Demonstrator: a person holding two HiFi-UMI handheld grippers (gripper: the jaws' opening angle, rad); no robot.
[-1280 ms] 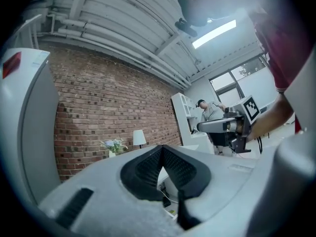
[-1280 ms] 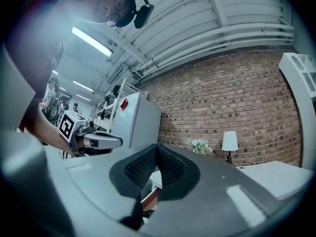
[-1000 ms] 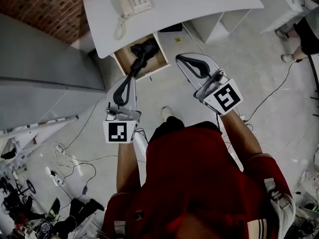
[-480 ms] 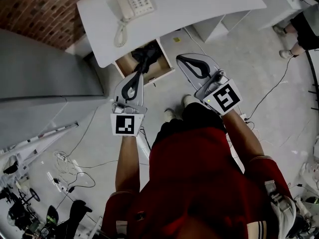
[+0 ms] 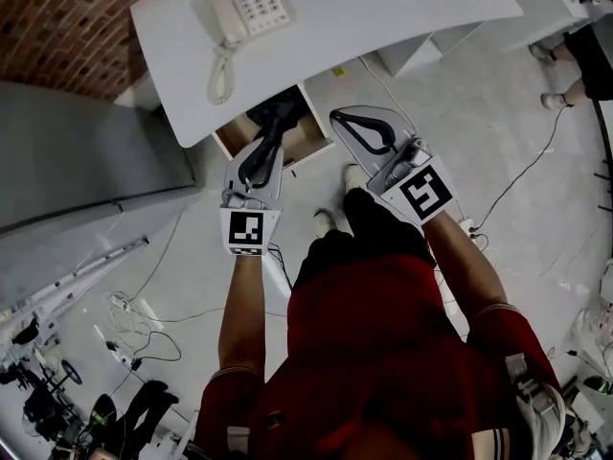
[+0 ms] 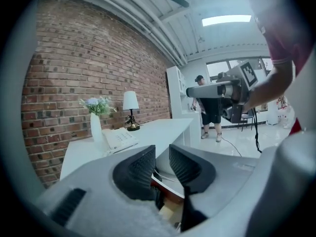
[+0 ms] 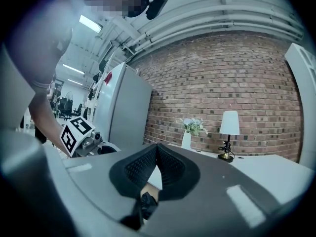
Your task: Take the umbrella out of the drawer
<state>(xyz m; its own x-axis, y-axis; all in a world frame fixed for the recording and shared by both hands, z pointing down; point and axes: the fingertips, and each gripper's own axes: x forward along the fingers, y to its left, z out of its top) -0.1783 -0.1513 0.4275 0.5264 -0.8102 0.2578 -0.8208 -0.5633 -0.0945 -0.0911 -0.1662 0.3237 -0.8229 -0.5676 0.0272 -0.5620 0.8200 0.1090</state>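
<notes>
Both grippers have drawn in toward the open drawer (image 5: 308,130) under the white worktop (image 5: 383,8), the left gripper (image 5: 269,146) now reaching over its front edge. Its fingers (image 6: 140,167) have just been opening and stand slightly spread with nothing between them, while the right gripper (image 5: 337,116), just beside the drawer, has its fingers (image 7: 170,168) pressed together. In the drawer lies the black umbrella (image 5: 281,110), just ahead of the left gripper's tips.

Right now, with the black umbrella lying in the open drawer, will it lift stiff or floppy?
The umbrella looks folded short, so probably light with a stiff core. Its bunched black fabric looks loose, likely floppy; a pinch on cloth alone may slip. It lies in the drawer close under the desk edge, so it may catch coming out.
</notes>
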